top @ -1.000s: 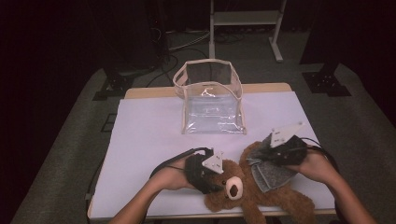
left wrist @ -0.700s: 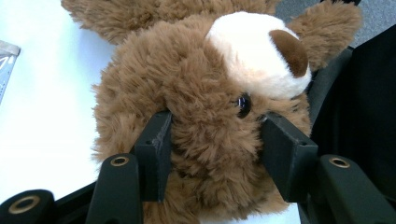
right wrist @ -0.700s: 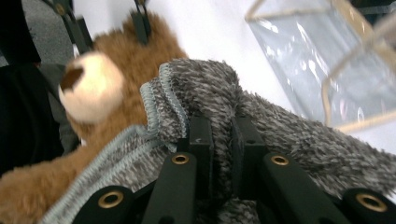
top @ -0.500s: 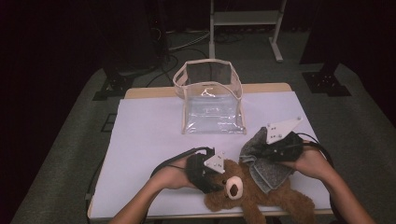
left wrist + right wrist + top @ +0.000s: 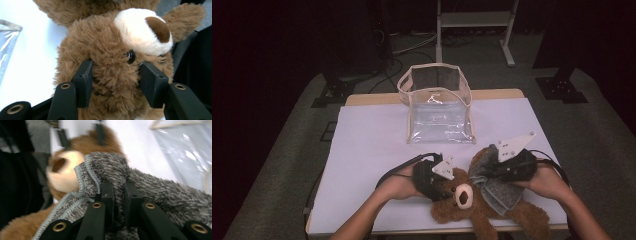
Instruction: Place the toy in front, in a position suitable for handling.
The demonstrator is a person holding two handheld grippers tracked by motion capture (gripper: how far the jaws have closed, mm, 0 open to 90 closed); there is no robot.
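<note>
In the high view I am working at the near edge of the white-topped desk (image 5: 377, 150), where the brown plush teddy bear (image 5: 464, 197) is lying on its back; my left gripper (image 5: 432, 181) is clamping its head while my right gripper (image 5: 492, 172) is lifting a grey knitted fleece garment (image 5: 499, 192) off the bear's body, just beside the near right corner. The clear plastic bag with beige trim (image 5: 438, 112) is standing open towards the far edge, well apart from the bear, and I am seeing nothing inside it. In the left gripper view the two black jaws are pressing into the fur on either side of the teddy bear (image 5: 112, 67), below its eye. In the right gripper view the jaws are pinching a fold of the garment (image 5: 150, 187) tightly. I judge the undressing is only beginning: the garment is gripped but not yet off.
</note>
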